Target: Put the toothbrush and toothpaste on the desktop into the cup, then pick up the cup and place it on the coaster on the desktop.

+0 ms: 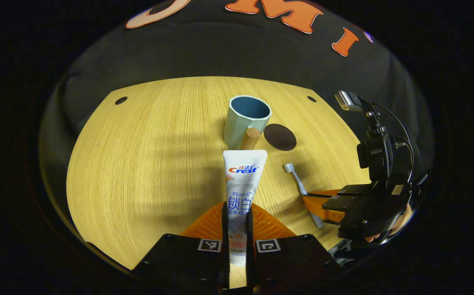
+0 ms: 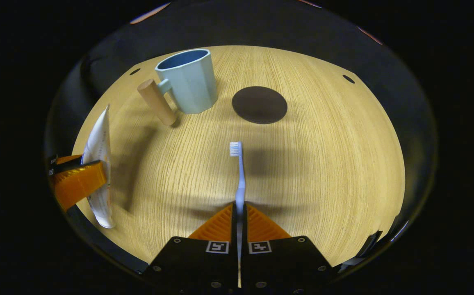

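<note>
1. Left gripper view, lower centre: left hand-held gripper (image 1: 237, 229) pinching the toothpaste (image 1: 243, 184) near its cap end, crimped flat end aimed up-frame at the cup (image 1: 246, 121).
2. Right gripper view, lower centre: right hand-held gripper (image 2: 239, 221) pressed onto the toothbrush (image 2: 239, 176) handle, bristles toward the coaster (image 2: 259, 104) at upper centre.
3. Tube probably soft and light, glossy skin likely slippery; best held across the broad faces, as now.
4. Brush stiff, thin, very light; apt to pivot unless held mid-handle.
5. Cup likely ceramic and breakable, standing on the worktop (image 1: 146, 164) just left of the coaster; wooden handle (image 2: 157, 102) the obvious hold.
6. Legible on the tube: "Crest", with Chinese characters below.
</note>
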The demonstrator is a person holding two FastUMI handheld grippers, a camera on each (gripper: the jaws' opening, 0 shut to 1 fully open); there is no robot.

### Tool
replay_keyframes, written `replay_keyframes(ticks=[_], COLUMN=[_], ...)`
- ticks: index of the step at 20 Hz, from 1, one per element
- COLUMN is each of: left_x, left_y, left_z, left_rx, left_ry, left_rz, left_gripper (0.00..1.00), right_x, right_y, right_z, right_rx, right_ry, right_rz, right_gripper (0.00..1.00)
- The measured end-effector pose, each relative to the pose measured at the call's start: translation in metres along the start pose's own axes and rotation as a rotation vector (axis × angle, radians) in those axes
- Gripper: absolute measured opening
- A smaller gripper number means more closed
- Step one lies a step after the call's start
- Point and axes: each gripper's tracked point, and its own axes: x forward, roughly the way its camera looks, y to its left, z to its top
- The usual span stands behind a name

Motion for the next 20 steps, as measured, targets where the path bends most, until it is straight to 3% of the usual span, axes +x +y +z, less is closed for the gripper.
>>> replay_keyframes(ticks=[3, 8, 13, 20], left_x=[-0.005, -0.011, -0.030, -0.042], left_y=[0.001, 0.002, 0.007, 0.021], left_z=[0.014, 0.054, 0.087, 0.115], left_rx=[-0.003, -0.040, -0.025, -0.081], left_ry=[-0.067, -0.301, -0.544, -0.785], left_rz=[0.004, 0.017, 0.014, -0.007], left_gripper=[0.19, 0.17, 0.17, 0.17], right_x=[-0.014, -0.029, -0.038, -0.069], right_y=[0.000, 0.003, -0.003, -0.004], right_z=[0.014, 0.032, 0.053, 0.082], right_rx=[0.027, 0.142, 0.160, 0.131], right_ry=[-0.084, -0.201, -0.358, -0.583], right_rz=[0.060, 0.197, 0.228, 0.294], right_gripper=[0.03, 0.03, 0.03, 0.03])
